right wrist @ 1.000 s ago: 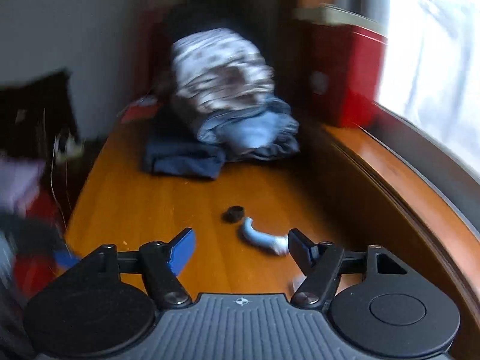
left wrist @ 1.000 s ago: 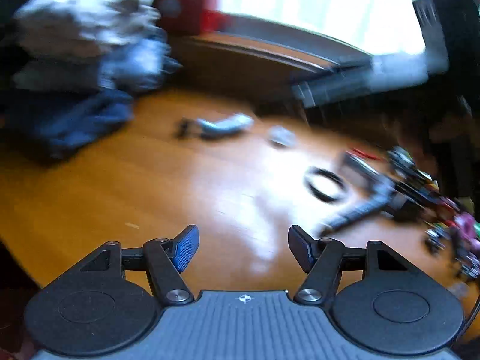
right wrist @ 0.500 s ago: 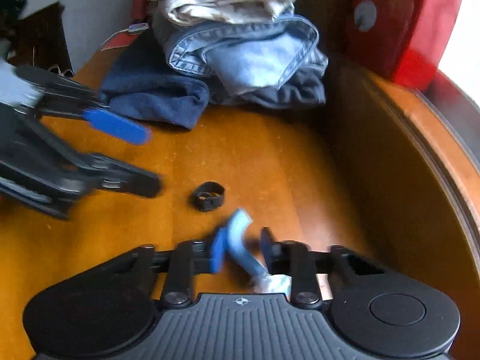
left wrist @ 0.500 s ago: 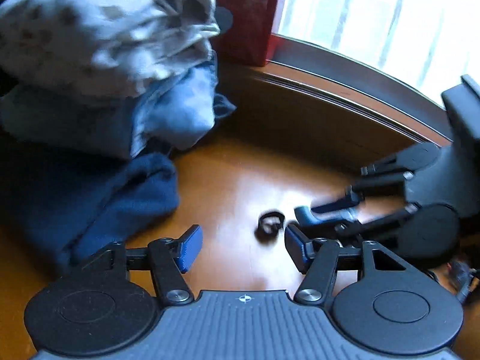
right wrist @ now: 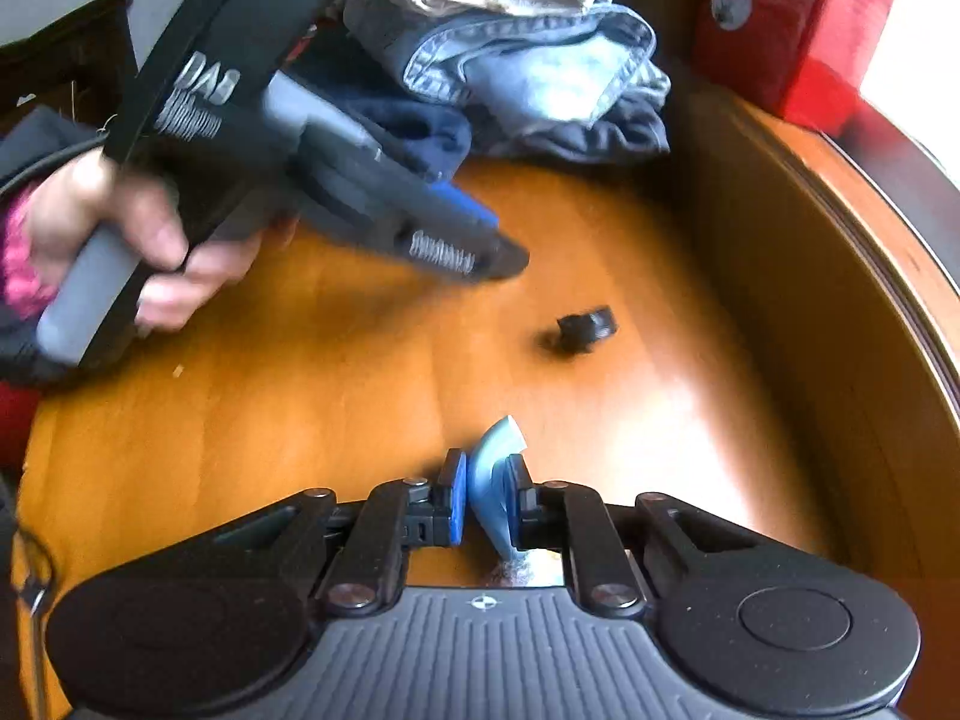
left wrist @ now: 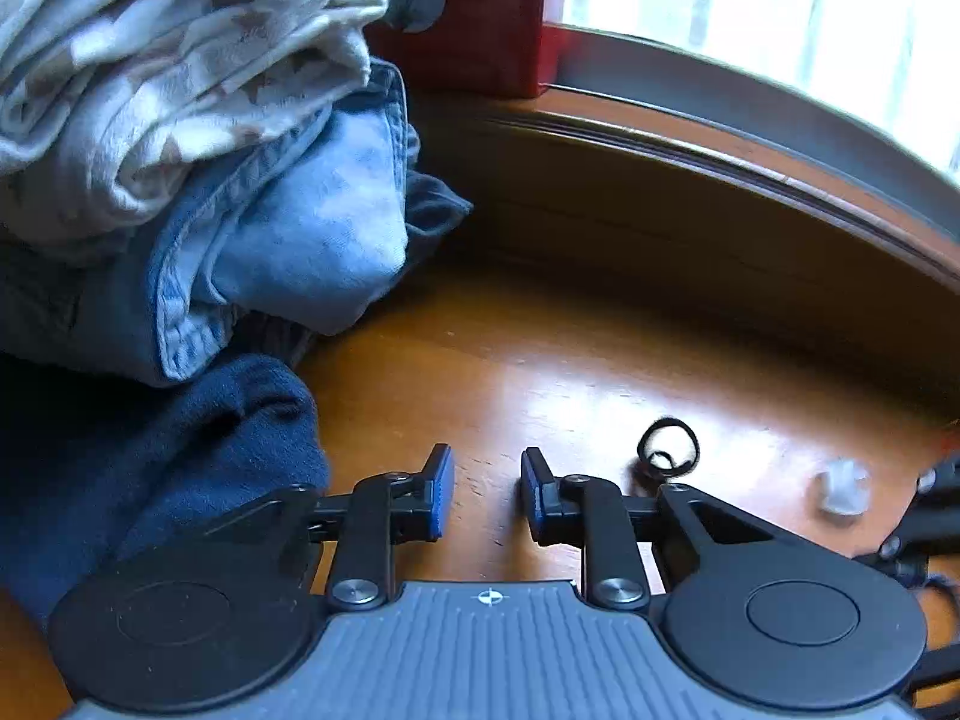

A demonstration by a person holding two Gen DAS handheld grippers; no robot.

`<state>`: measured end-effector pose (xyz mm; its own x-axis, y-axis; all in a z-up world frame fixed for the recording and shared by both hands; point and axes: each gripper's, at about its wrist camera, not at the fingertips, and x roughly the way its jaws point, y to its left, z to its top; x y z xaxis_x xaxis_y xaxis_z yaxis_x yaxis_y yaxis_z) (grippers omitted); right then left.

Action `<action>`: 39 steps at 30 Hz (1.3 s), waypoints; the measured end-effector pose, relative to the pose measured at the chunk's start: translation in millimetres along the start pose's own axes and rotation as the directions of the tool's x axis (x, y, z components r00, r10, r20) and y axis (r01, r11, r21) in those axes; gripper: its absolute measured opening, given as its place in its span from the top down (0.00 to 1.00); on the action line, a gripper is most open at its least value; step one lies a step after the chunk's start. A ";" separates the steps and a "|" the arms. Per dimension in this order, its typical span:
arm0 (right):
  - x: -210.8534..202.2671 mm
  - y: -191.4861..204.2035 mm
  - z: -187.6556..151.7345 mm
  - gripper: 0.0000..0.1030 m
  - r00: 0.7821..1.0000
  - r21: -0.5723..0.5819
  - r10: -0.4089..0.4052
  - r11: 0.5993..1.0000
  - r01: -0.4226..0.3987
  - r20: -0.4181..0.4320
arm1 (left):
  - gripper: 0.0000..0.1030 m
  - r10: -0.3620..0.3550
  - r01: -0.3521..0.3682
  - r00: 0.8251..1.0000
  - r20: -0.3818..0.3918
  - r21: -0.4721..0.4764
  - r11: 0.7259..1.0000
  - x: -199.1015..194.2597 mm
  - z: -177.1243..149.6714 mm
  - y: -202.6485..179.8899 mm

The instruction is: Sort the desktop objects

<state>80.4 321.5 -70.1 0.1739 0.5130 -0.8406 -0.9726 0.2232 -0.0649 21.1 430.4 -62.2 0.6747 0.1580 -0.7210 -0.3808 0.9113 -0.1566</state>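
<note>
Razor (right wrist: 493, 483) handle points forward, clamped.

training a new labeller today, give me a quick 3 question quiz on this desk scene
1. True or false: the right gripper has its jaws closed on the light blue piece.
2. Which lies on the wooden desk just ahead of the left gripper, to its right? A) black hair tie B) scissors C) a mug
3. Fill in: the folded clothes sit beside a ___ box.

Key: 1 true; 2 A; 3 red
</note>
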 end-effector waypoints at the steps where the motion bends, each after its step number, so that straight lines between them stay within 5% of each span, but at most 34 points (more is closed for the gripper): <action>1: -2.1 0.2 -2.6 0.86 1.000 0.010 -0.001 1.000 0.001 0.001 | 0.75 -0.050 0.050 0.999 0.000 -0.022 0.998 -3.6 -0.8 1.4; 4: -5.2 0.0 -7.2 0.85 1.000 0.041 -0.007 0.999 0.006 0.017 | 0.69 -0.188 0.189 0.982 0.024 -0.055 0.980 -16.8 -3.0 2.8; 9: -7.5 1.8 -10.5 0.85 0.999 0.051 -0.018 0.999 0.016 0.031 | 0.60 -0.243 0.239 0.970 0.020 0.113 0.964 -9.9 -1.7 -35.5; 13: -10.3 1.5 -15.2 0.86 0.999 0.059 -0.017 0.998 0.015 0.036 | 0.64 -0.110 0.110 0.994 -0.007 0.178 0.978 16.4 -5.4 -50.9; 18: -16.6 0.2 -25.3 0.85 0.999 0.072 -0.017 0.997 0.015 0.036 | 0.69 0.018 -0.023 0.999 0.030 0.194 0.981 24.2 -2.6 -48.9; 24: -40.6 -5.2 -59.2 0.85 0.998 0.148 -0.057 0.988 0.055 0.012 | 0.57 0.053 -0.063 0.997 0.056 0.195 0.979 20.8 0.3 -36.7; 26: -48.1 -8.6 -69.9 0.85 0.997 0.189 -0.074 0.979 0.071 0.008 | 0.63 0.050 -0.059 0.997 0.054 0.180 0.982 20.3 3.8 -29.7; 30: -53.6 -9.1 -79.3 0.85 0.995 0.234 -0.101 0.967 0.096 0.012 | 0.65 -0.112 0.104 0.992 0.060 0.131 0.986 -13.4 3.1 -28.4; 33: -53.7 -6.1 -79.8 0.85 0.993 0.248 -0.118 0.963 0.110 0.018 | 0.49 -0.238 0.226 0.970 0.052 0.171 0.959 -48.8 -13.2 -43.2; 39: -54.4 -1.7 -80.8 0.85 0.990 0.266 -0.140 0.956 0.128 0.027 | 0.46 -0.304 0.306 0.951 -0.053 0.280 0.910 -59.4 -53.0 -74.3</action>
<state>60.2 226.3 -67.7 0.3126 0.4987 -0.8084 -0.8661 0.4991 -0.0269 -24.2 333.2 -43.6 0.7241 -0.1465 -0.6739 0.0368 0.9840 -0.1743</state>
